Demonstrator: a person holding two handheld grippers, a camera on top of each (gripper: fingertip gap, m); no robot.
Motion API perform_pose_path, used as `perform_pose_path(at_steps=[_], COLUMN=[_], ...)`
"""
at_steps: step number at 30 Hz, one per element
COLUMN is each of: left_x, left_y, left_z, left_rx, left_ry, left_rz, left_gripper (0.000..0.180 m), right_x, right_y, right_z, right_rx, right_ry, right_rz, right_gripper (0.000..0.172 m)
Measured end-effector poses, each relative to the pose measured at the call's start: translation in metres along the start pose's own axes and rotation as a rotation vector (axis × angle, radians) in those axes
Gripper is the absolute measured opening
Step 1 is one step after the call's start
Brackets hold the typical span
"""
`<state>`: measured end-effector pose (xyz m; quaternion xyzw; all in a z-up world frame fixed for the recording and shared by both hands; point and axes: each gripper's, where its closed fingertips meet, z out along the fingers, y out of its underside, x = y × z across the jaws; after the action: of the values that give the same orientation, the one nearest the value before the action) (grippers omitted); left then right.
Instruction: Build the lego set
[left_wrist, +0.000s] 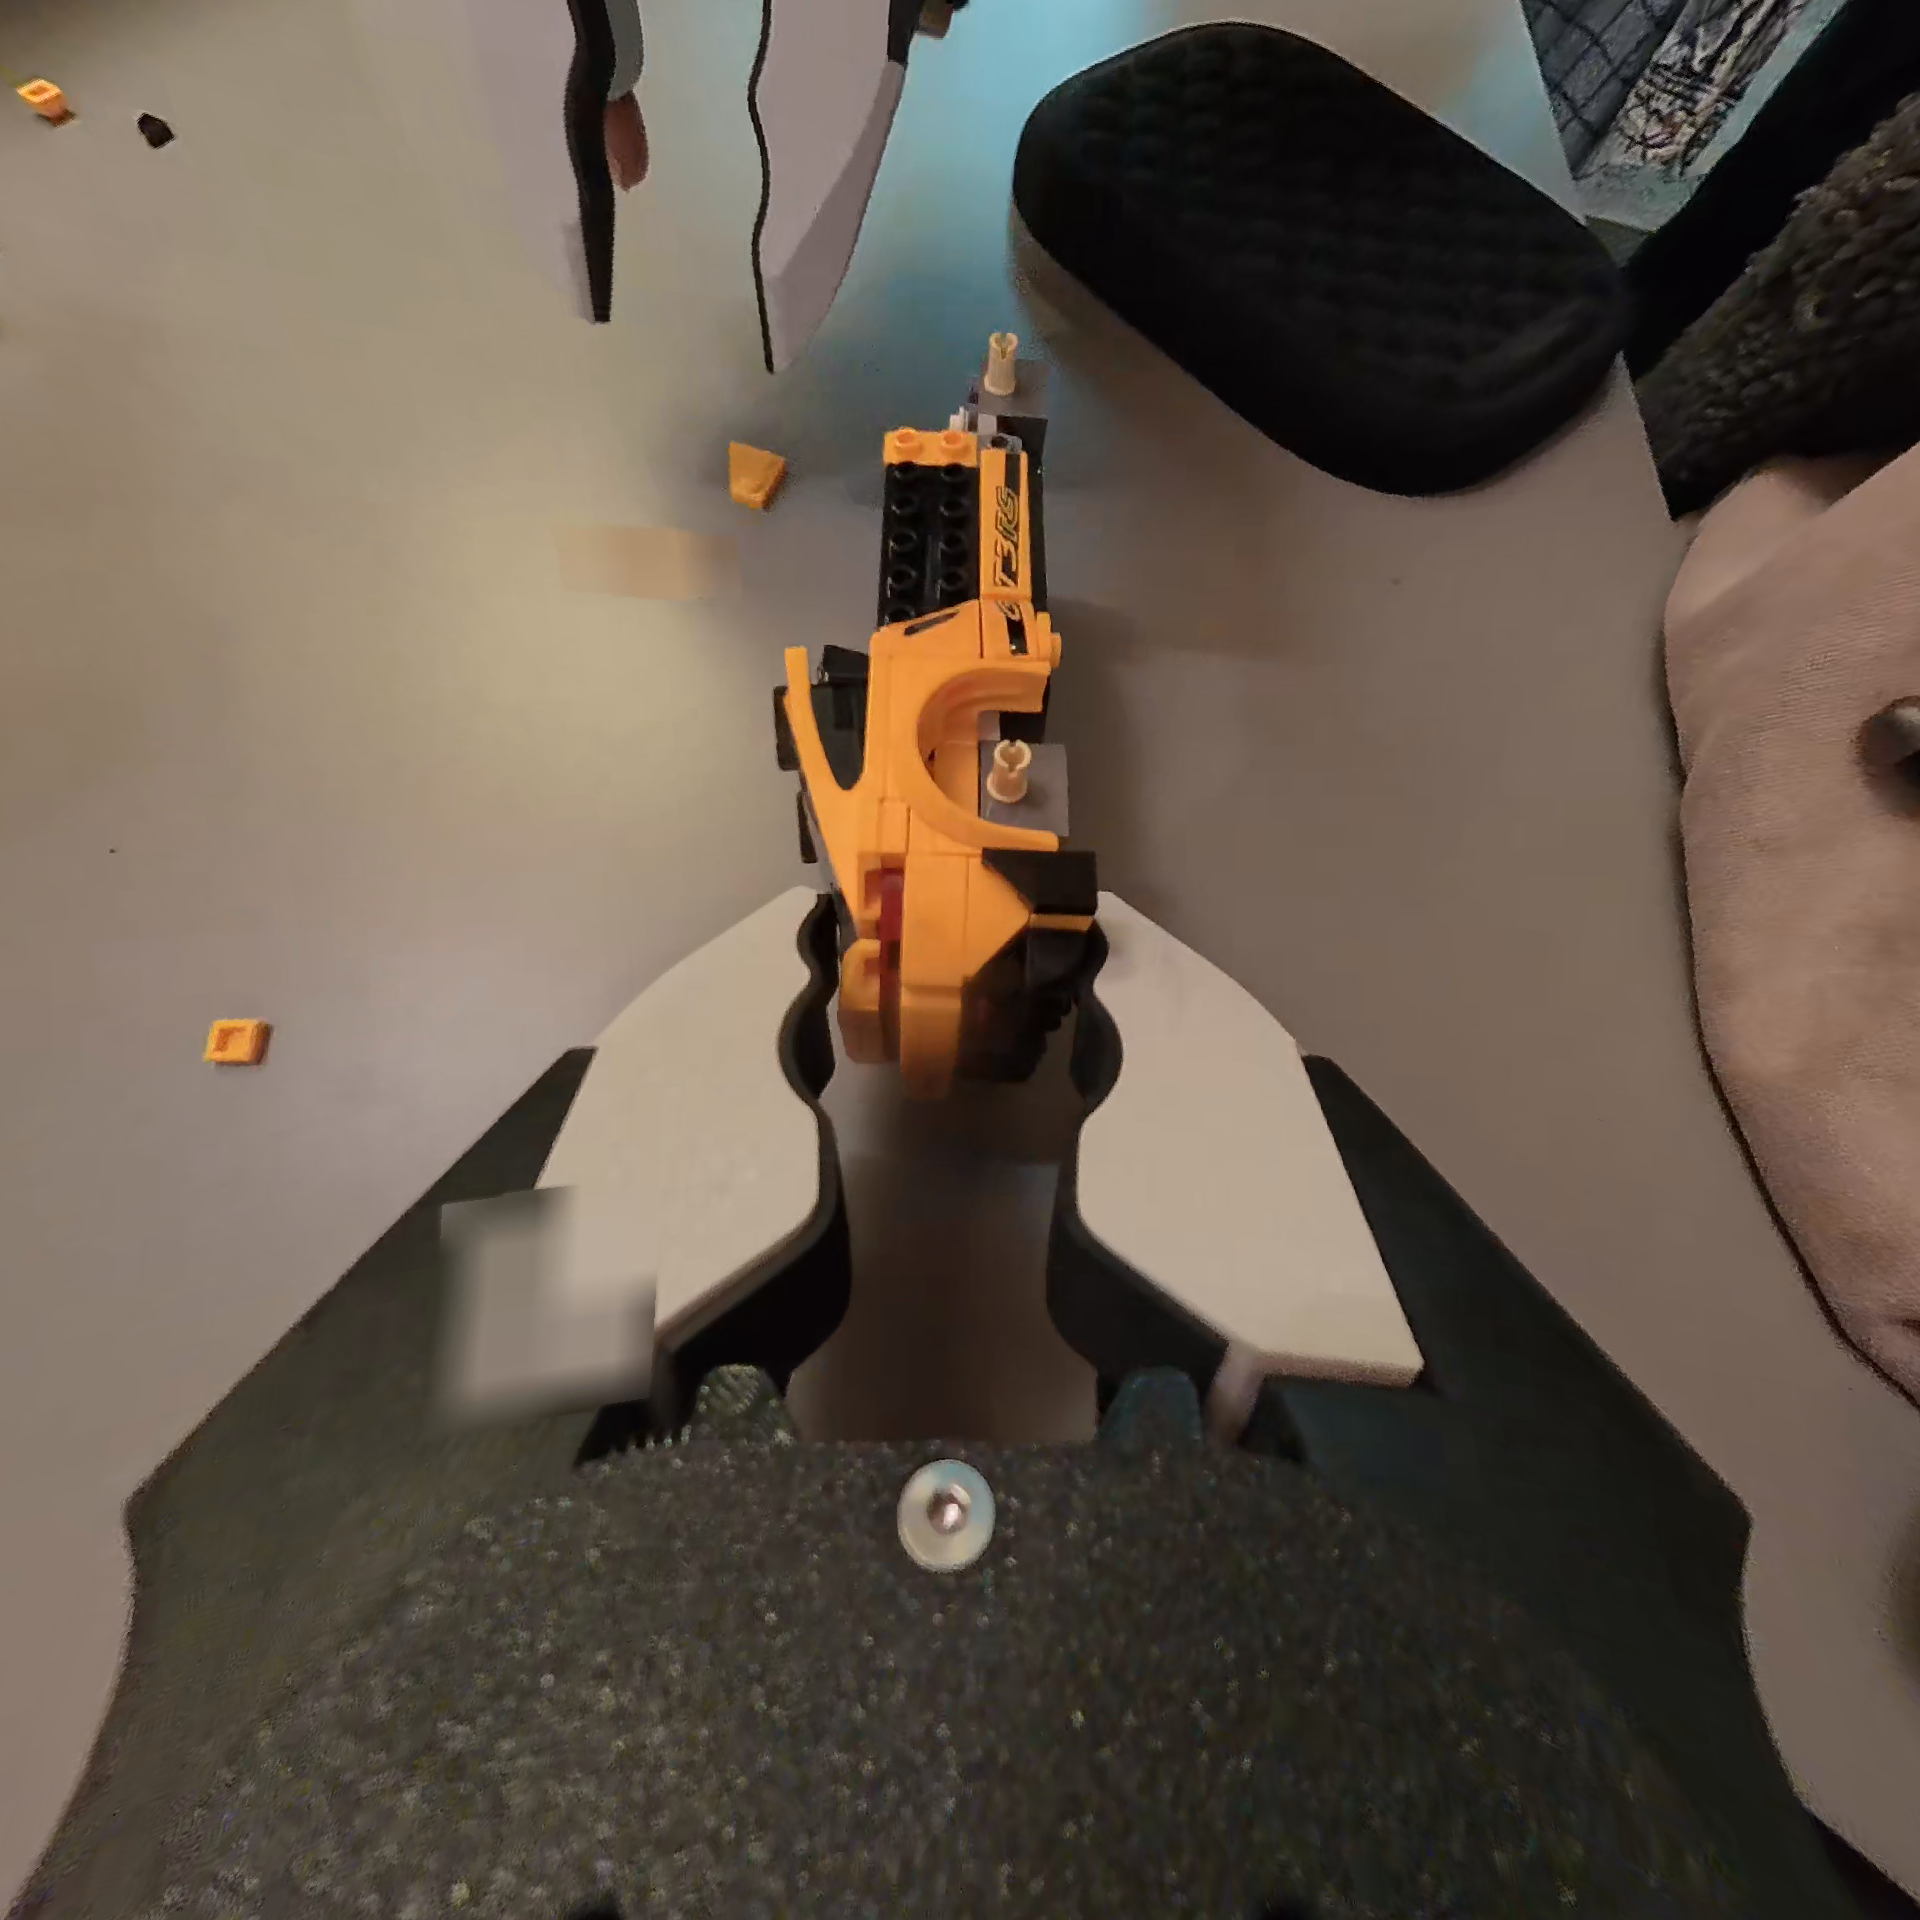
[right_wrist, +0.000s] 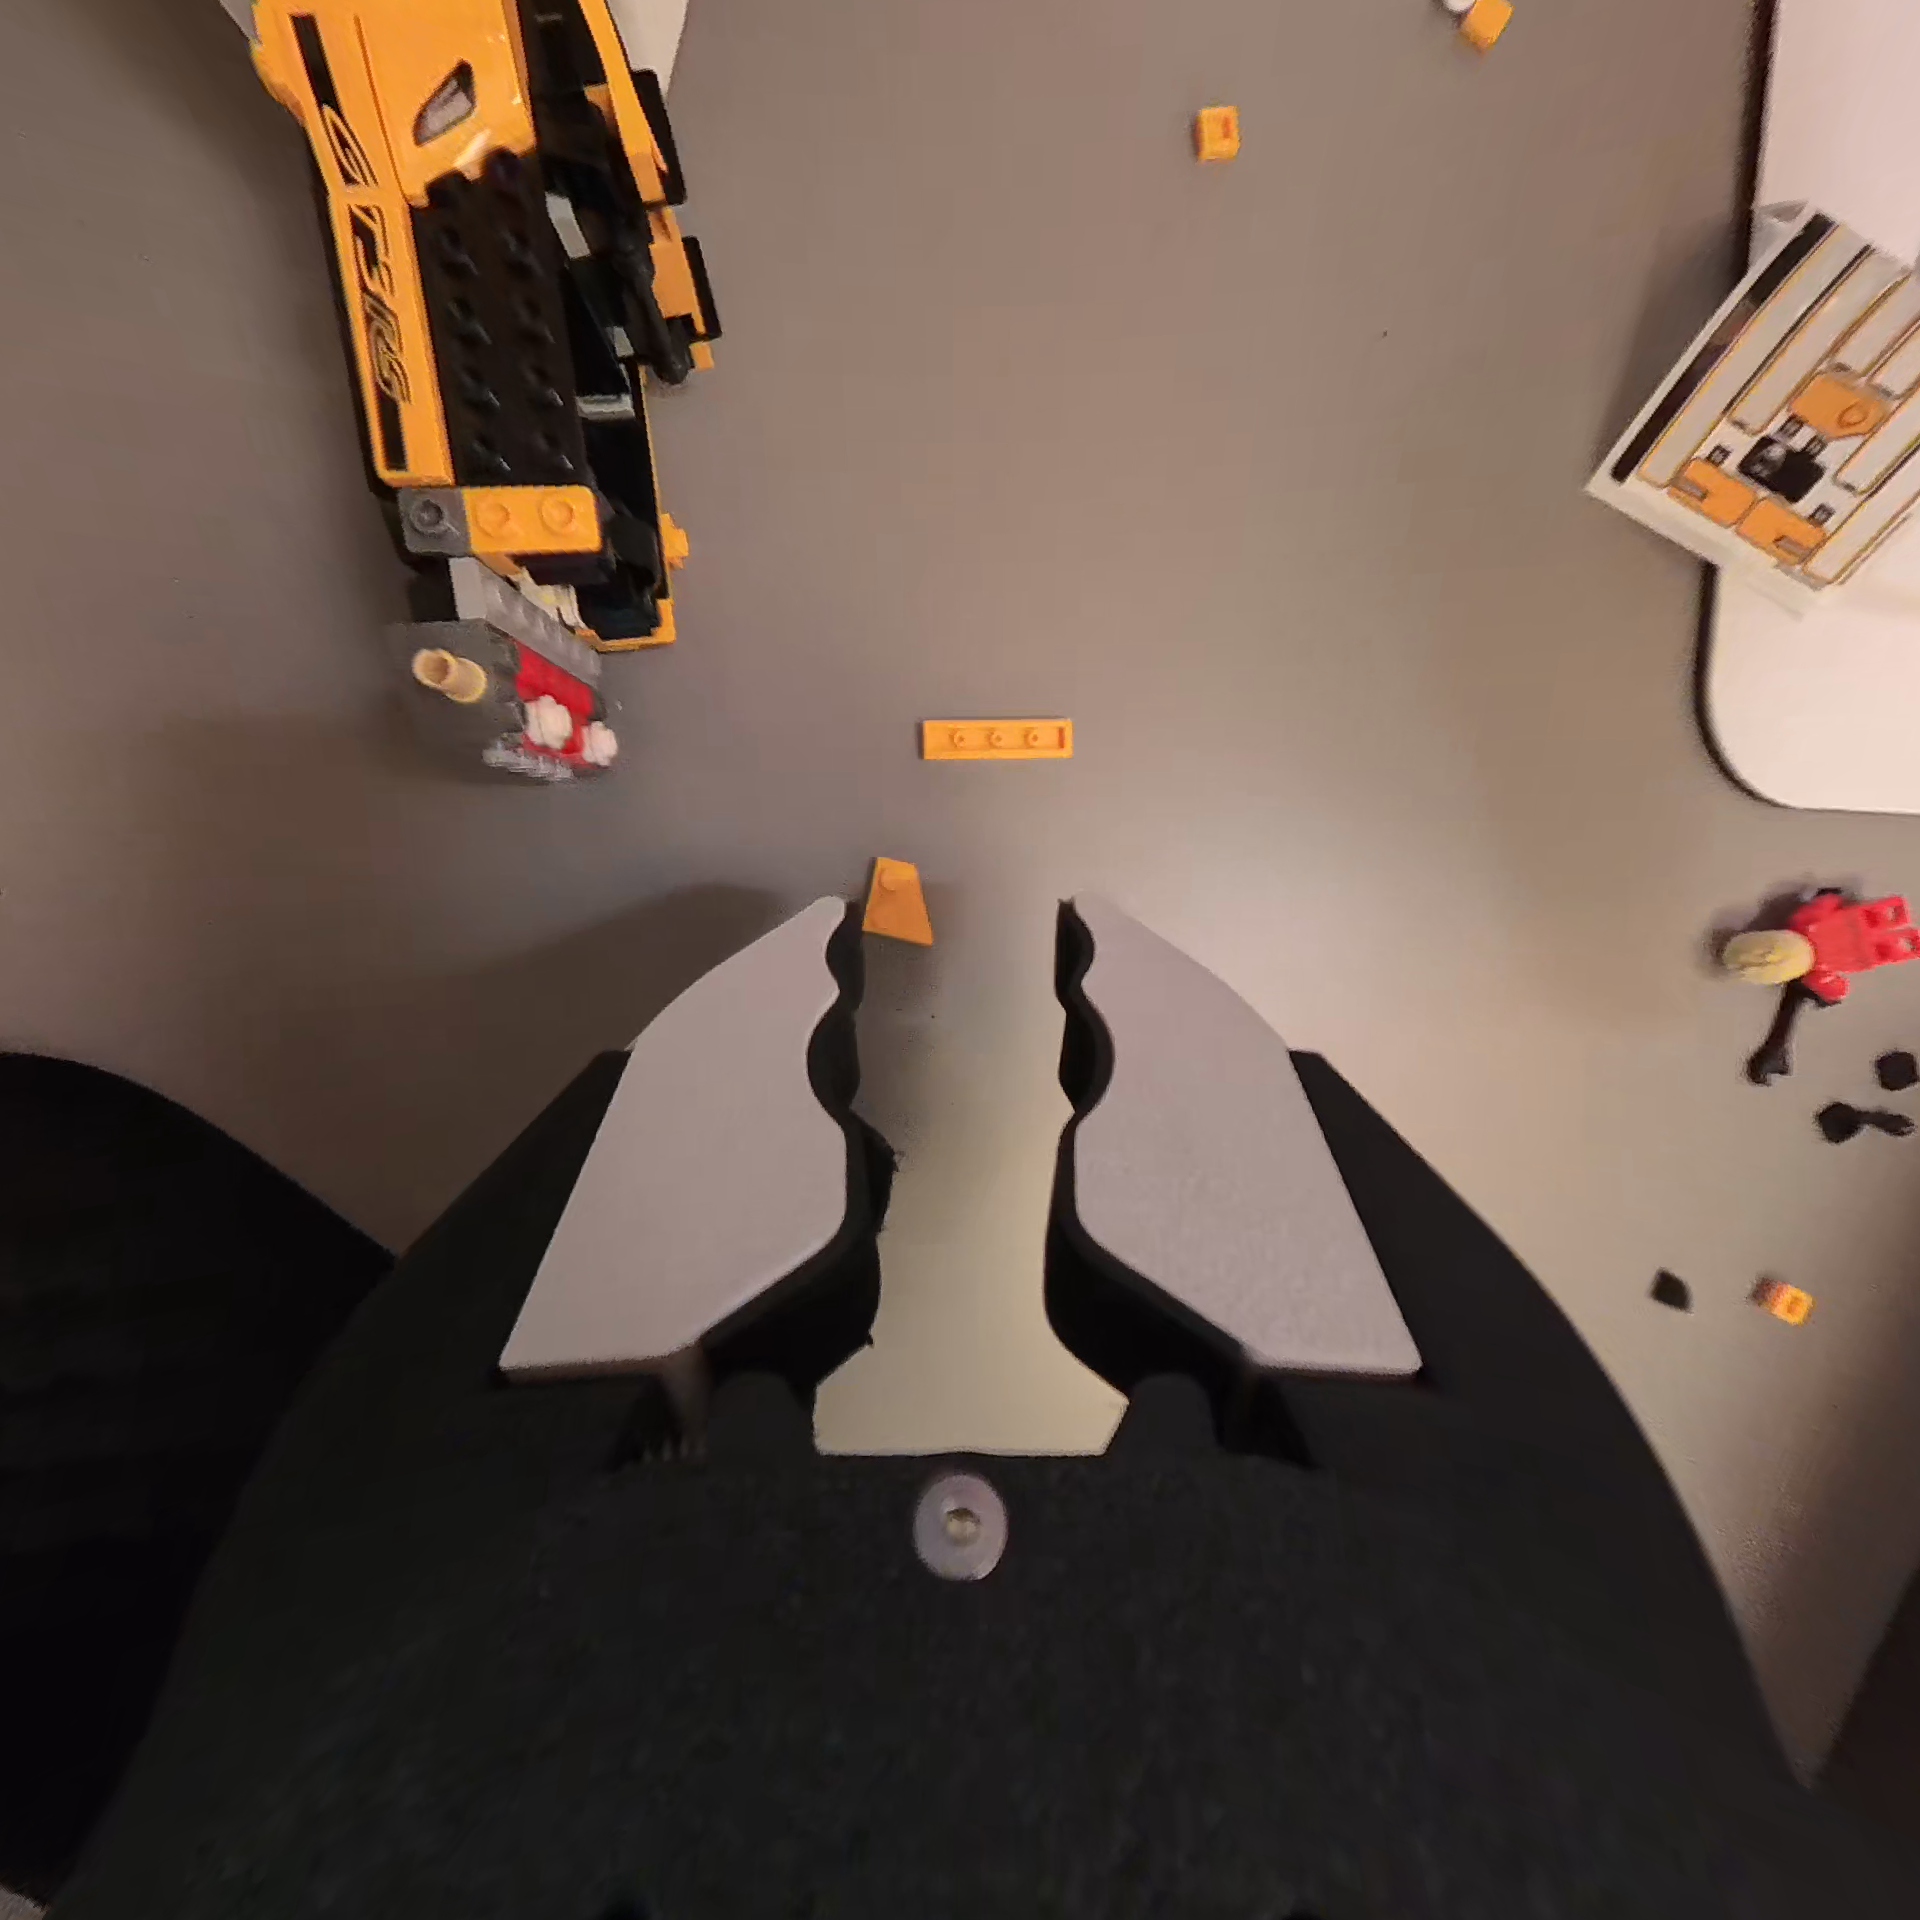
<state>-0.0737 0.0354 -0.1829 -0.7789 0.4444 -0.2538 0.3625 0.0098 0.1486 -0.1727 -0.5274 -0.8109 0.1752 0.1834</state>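
Toy car (left_wrist: 951, 727), orange/black bricks: rear end pinched btwn left gripper (left_wrist: 951, 987) pads, long axis straight ahead. Right gripper (right_wrist: 956, 935) spread, empty; orange wedge (right_wrist: 896, 902) on table (right_wrist: 1247, 468) just beside its left fingertip.

Brick car (left_wrist: 940, 727) lies on bench (left_wrist: 312, 675), near end between pads of left gripper (left_wrist: 954, 982), both pads against it; rest runs fwd, away from cam. Wedge brick (left_wrist: 756, 474) just left of car's far half. Right gripper (right_wrist: 961, 930) over bench, fingers apart; same wedge brick just off its left fingertip (right_wrist: 821, 935). Long plate (right_wrist: 995, 740) ahead of it. Car far left-fwd in right view. Booklet (right_wrist: 1766, 436) far right; small figure (right_wrist: 1839, 940) right, loose bits below it.
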Motion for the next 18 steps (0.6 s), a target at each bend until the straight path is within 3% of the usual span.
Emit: perform_pose_path(at_steps=[18], left_x=[0.012], left_y=[-0.002], left_z=[0.003], left_rx=[0.024], left_ry=[0.073], left_rz=[0.019], left_gripper=[0.044], right_x=[0.006], right_y=[-0.022], right_z=[0.044], right_rx=[-0.037], right_ry=[-0.065], right_rz=[0.010], right_gripper=[0.045])
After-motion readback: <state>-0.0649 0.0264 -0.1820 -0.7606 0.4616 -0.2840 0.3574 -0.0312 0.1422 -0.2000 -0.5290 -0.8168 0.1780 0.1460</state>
